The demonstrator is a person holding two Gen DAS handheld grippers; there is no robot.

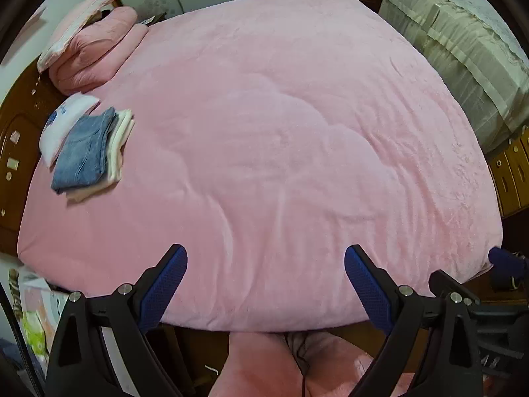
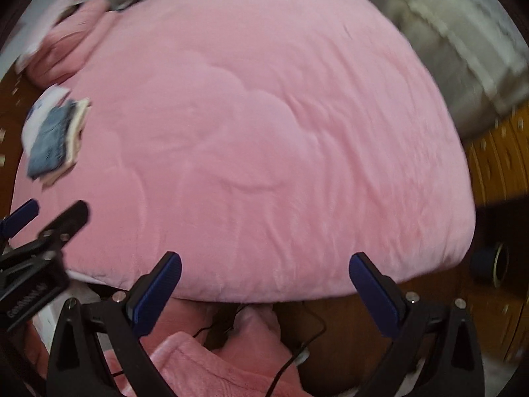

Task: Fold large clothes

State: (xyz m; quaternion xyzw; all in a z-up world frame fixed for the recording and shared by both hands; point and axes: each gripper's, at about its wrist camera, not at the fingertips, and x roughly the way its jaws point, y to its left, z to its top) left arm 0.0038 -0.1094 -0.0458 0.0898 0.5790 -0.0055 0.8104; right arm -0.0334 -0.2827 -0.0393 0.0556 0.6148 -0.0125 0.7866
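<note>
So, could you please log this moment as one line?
left gripper: open, empty | right gripper: open, empty | pink blanket: spread flat | folded jeans: atop stack

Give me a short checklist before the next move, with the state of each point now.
1. Left gripper open and holding nothing: ok.
2. Right gripper open and holding nothing: ok.
3. Bed has free flat room for folding: ok.
4. Folded stack lies aside at the bed's left edge, out of the way: ok.
5. Next garment chosen: cannot tell; pink cloth lies below the bed's near edge, not gripped.
6. Black cable runs over that cloth, could snag: not ok.
</note>
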